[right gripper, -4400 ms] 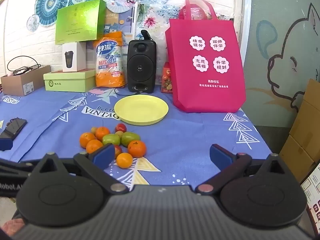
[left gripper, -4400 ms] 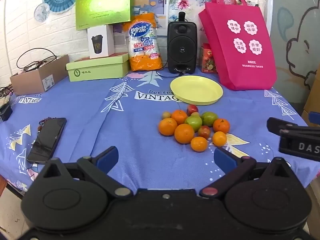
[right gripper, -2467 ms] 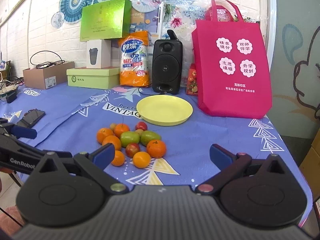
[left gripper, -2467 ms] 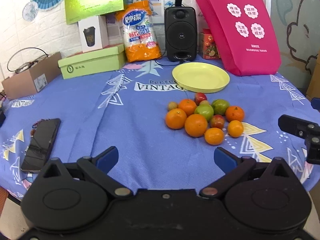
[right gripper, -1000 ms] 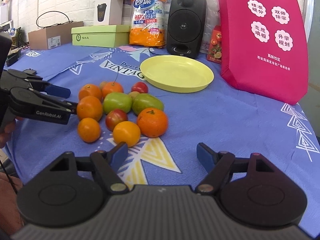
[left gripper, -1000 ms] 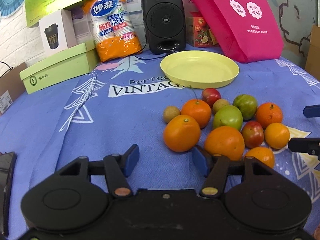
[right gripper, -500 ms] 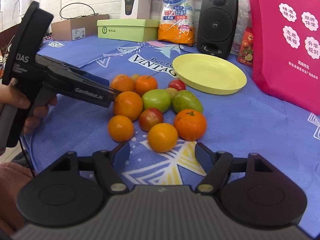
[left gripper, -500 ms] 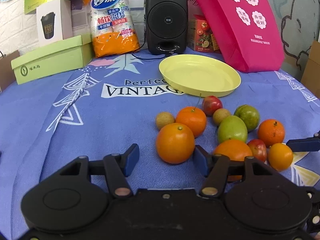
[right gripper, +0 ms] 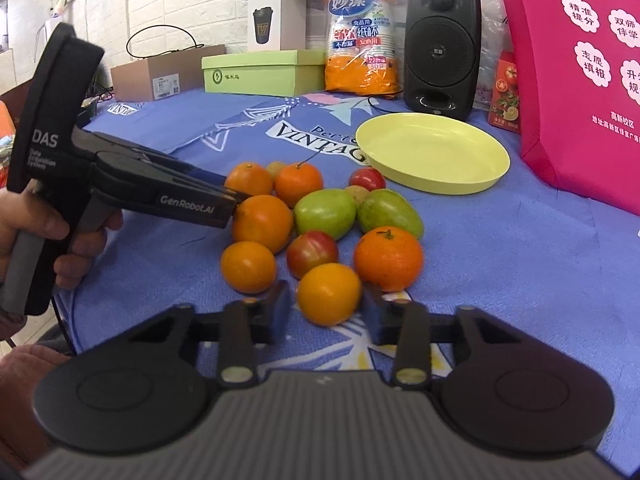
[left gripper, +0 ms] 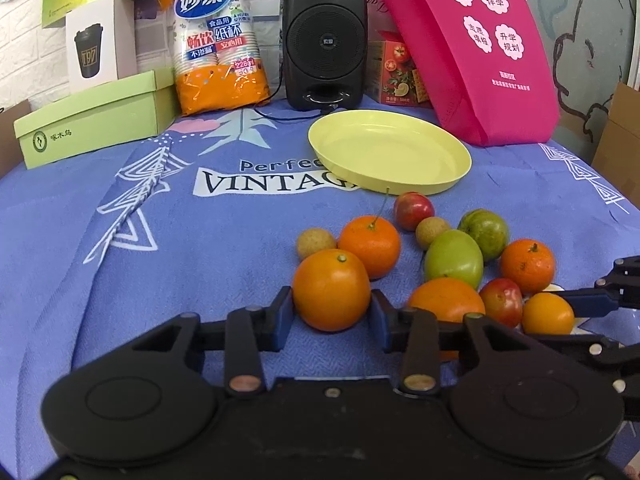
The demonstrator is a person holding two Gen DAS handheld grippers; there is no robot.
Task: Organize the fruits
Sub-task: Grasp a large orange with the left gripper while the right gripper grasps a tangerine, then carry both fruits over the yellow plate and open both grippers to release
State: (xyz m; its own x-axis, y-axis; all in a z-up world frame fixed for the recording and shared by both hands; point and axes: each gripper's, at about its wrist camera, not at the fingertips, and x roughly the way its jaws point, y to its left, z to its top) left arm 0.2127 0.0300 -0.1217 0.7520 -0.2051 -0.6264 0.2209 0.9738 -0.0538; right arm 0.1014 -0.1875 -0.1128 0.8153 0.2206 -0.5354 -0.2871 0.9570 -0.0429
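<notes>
A pile of fruit lies on the blue cloth in front of an empty yellow plate point(left gripper: 452, 176), which also shows in the right wrist view point(right gripper: 496, 176). My left gripper point(left gripper: 331, 314) has its jaws around a large orange point(left gripper: 331, 289), pads touching or nearly touching its sides. My right gripper point(right gripper: 328, 306) brackets a small yellow-orange fruit point(right gripper: 329, 292) with a small gap on each side. Green fruits point(right gripper: 325, 212), red ones point(right gripper: 312, 252) and other oranges point(right gripper: 388, 258) lie around them. All fruit rests on the cloth.
A black speaker point(left gripper: 324, 36), a pink bag point(left gripper: 472, 48), a paper-cup pack point(left gripper: 218, 44) and green boxes point(left gripper: 92, 132) line the back of the table. A cardboard box point(right gripper: 156, 78) stands far left. The left gripper's body point(right gripper: 120, 192) crosses the right wrist view.
Both grippers moved forward and down to the fruit pile. Their jaws narrowed, the left around the large orange, the right around the small yellow-orange fruit.
</notes>
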